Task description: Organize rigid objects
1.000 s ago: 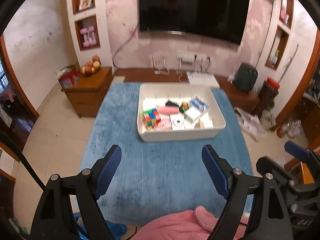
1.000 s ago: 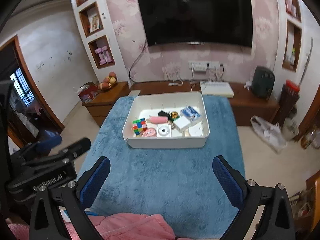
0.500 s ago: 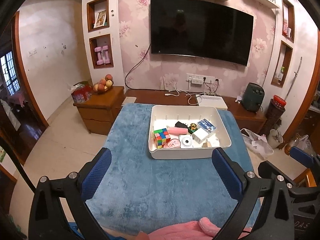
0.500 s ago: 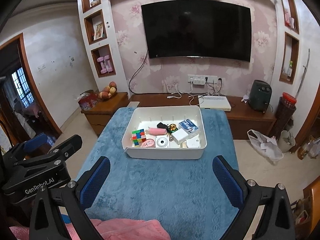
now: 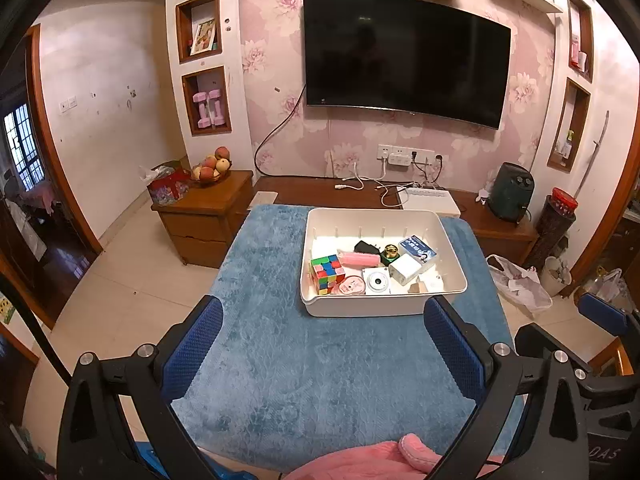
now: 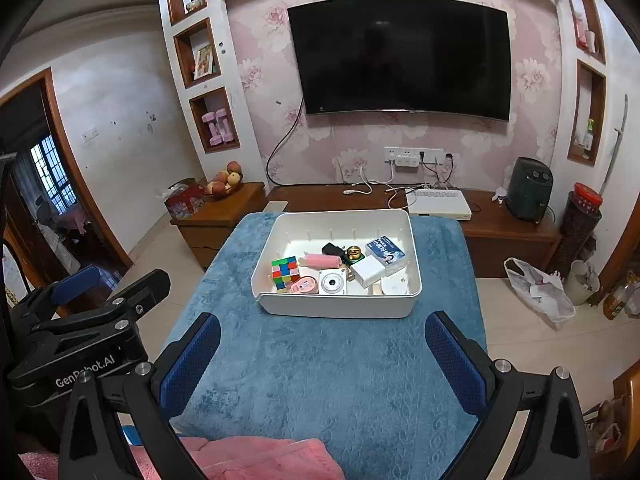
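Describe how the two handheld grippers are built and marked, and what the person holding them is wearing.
Both grippers, left and right, are black frames with silver bolts and blue textured finger pads. The left gripper's body carries white "GenRobot.AI" lettering, seen from the right wrist. Pink fluffy fabric, likely the person's clothing, shows at the bottom edge.

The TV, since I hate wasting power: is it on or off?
Off, it seems: the TV screen is uniformly black, showing only faint reflections.
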Demonstrator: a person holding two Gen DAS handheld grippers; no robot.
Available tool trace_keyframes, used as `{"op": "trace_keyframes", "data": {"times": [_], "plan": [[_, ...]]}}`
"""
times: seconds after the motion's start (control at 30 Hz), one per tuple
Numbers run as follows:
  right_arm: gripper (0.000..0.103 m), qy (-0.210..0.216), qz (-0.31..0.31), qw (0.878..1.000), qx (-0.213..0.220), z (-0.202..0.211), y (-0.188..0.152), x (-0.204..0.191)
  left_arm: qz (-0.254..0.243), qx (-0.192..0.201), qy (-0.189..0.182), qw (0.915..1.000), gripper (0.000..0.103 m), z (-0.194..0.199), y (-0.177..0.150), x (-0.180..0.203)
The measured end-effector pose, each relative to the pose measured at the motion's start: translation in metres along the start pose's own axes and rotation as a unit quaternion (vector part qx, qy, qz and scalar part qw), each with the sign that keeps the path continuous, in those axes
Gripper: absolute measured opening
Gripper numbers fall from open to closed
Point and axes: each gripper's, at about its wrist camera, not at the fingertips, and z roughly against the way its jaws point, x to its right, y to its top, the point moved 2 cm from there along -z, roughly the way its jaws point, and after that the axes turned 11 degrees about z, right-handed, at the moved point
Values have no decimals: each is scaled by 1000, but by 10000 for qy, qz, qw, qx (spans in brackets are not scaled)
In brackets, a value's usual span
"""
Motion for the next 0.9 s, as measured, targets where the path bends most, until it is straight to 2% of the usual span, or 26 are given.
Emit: {"op": "trace_keyframes", "data": {"times": [0.53, 0.9], "plan": [[103, 28, -35, 10000, -44, -2, -3, 3, -65, 42, 64, 9999, 101, 0, 0, 1], [103, 103, -80, 9996, -236, -7, -7, 0, -79, -124, 96, 9998, 101, -3, -7, -3]]}}
